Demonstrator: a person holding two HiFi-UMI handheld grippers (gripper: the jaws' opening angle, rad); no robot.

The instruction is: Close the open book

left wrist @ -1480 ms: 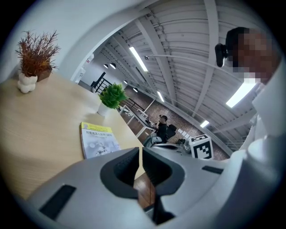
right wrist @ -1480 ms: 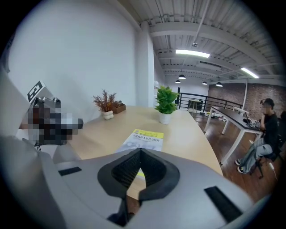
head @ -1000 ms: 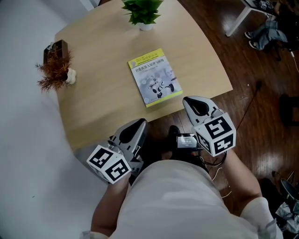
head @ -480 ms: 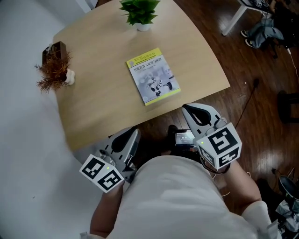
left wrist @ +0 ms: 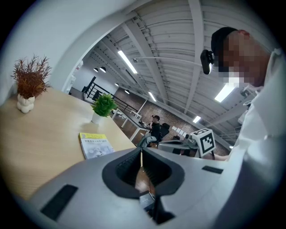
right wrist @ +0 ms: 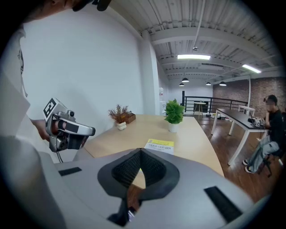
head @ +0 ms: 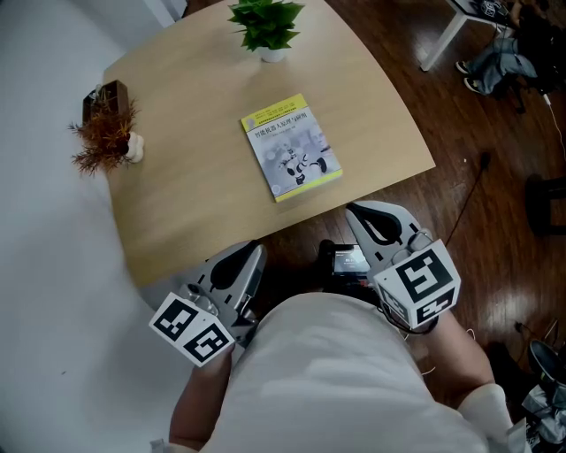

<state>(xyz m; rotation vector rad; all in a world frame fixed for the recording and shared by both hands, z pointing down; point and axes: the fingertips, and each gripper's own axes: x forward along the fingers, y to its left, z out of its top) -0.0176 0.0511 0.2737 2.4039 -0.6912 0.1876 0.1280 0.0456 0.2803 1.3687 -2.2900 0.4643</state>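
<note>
One yellow-and-white paperback book (head: pixel 291 148) lies closed on wooden table (head: pixel 195 203) | left gripper (head: pixel 256 248), right gripper (head: pixel 351 211): fingers together, empty | task looks done

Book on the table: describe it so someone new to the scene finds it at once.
On the light wooden table, look between the green potted plant and the near edge. The book lies closed there, the only flat thing, its yellow-bordered cover facing up.

Held close to the torso: left grey plastic two-jaw gripper (head: pixel 254 247) at 7 o'clock aiming 1, right grey plastic two-jaw gripper (head: pixel 353 211) at 5 o'clock aiming 11, both jaws pressed together, empty.
</note>
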